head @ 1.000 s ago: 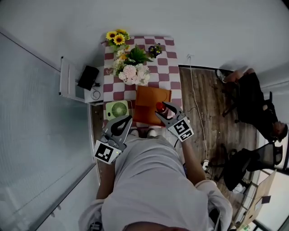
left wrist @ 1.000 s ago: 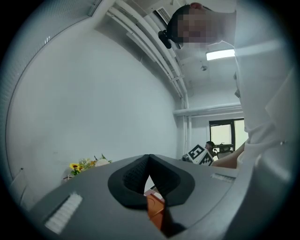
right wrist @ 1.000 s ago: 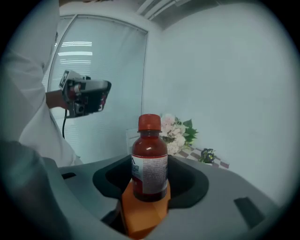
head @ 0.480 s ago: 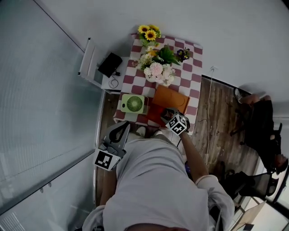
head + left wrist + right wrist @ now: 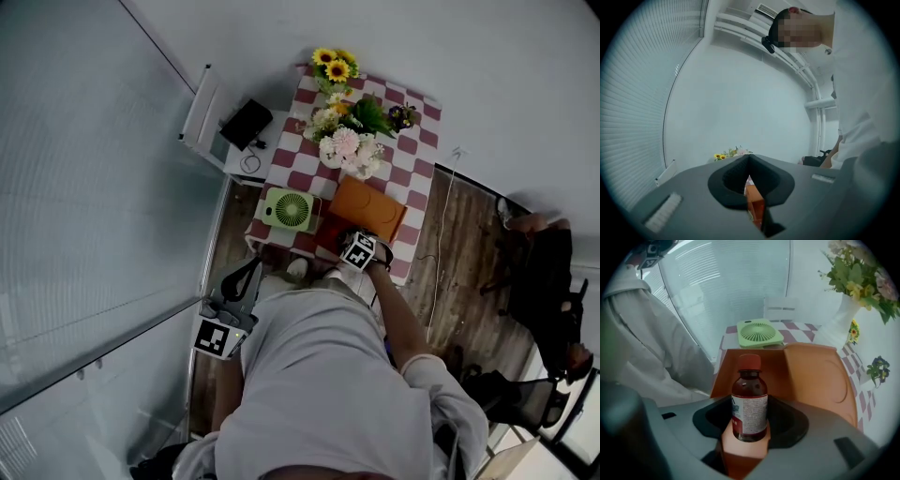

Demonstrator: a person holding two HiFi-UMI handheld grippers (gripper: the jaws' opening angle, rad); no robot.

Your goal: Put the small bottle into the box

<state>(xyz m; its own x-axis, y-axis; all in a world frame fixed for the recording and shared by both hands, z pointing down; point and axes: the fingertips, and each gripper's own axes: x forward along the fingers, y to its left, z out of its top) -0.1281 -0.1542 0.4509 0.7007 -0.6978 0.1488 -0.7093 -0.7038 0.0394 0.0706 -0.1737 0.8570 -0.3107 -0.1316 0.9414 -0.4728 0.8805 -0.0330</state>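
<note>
the small bottle (image 5: 749, 401) stands upright between the fingers (image 5: 792, 425) of the right gripper (image 5: 750, 423), which pinch its lower body, about at the bottom half of the label. it hangs over the near edge of the box (image 5: 820, 376), not yet inside. it looks light and stiff: a round, smooth-walled bottle with dark brown contents, a red screw cap and a glossy white printed label. whether it is glass or plastic cannot be told, so it should be treated as breakable. the slick, curved wall could turn or slide in a loose hold, so the low grip on the widest straight part seems the right place. the narrow neck would give less to bear on.

the box is matt orange card, open at the top, its flaps folded outward, one with a pressed round mark. it sits on a surface (image 5: 300, 169) under a red-and-white checked cloth. beyond it lie a pale green ribbed fan (image 5: 759, 333) and a smooth white vase (image 5: 836, 331) of flowers.

the left gripper (image 5: 749, 176) is held low at the person's side, its fingers (image 5: 768, 180) pressed together on nothing.
</note>
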